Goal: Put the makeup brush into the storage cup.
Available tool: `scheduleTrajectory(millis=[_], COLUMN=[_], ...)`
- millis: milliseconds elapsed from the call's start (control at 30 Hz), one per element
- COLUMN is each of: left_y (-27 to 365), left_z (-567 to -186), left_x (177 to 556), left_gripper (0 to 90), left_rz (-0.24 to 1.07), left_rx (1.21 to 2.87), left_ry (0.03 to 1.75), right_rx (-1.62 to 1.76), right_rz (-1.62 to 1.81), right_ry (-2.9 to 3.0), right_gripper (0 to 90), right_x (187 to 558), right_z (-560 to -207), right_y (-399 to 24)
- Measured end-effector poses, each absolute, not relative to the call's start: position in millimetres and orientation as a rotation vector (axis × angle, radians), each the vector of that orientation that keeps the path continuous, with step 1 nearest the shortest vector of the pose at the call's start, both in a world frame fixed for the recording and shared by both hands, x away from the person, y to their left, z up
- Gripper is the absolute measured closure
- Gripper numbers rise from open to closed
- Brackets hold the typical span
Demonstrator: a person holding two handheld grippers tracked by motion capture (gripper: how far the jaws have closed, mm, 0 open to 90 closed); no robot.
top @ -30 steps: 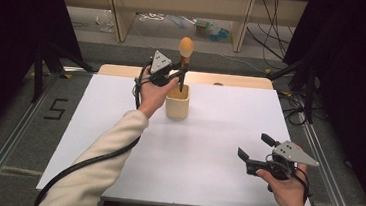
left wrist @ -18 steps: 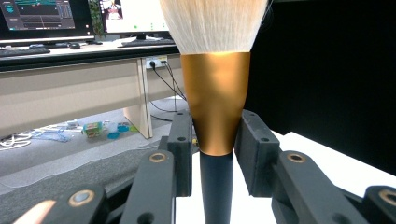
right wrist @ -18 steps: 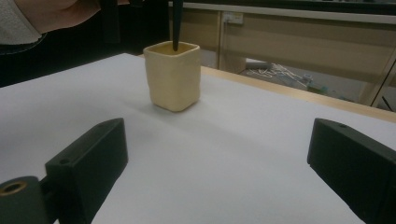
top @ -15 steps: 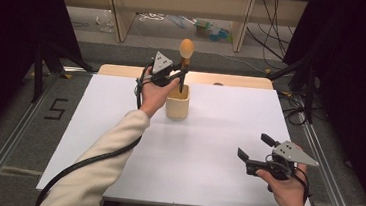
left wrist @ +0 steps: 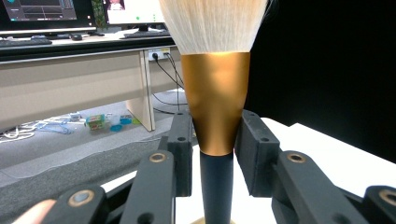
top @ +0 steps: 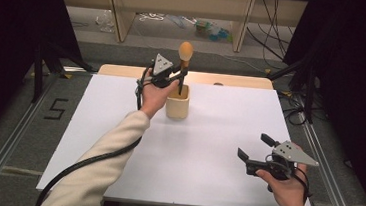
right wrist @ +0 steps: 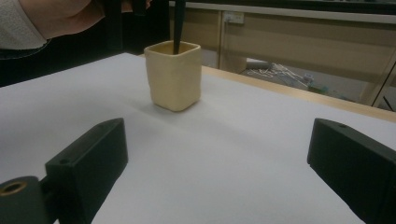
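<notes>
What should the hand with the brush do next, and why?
Probably open the left gripper and let go: it is shut on the brush, whose handle already stands upright inside the cup.

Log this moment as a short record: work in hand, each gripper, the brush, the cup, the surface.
work: makeup brush stood bristles-up in the cream cup
left gripper: shut on the brush's gold ferrule, above the cup
right gripper: open, holding nothing, near the table's right front corner
brush: upright, black handle reaching down into the cup
cup: square-sided, upright, at the far middle of the table
surface: white table
</notes>
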State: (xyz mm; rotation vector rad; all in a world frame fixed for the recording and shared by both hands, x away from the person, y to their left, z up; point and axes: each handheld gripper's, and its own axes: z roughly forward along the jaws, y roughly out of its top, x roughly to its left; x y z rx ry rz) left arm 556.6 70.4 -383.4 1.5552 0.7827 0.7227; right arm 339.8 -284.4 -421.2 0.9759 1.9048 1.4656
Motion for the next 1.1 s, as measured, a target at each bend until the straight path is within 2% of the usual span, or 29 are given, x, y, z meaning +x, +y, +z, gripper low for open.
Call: scheduleTrajectory(millis=[1100], left_y=[71.4], left_z=[-396.9], left_x=[561.7], left_gripper=[68.4], left_rz=[0.713], left_rx=[1.589], left_ry=[0.810], right_rx=[0.974], right_rz=[1.454], right_ry=[1.905], right_gripper=[6.1], right_x=[339.5], right_z=[-420.8], right_y=[-284.5])
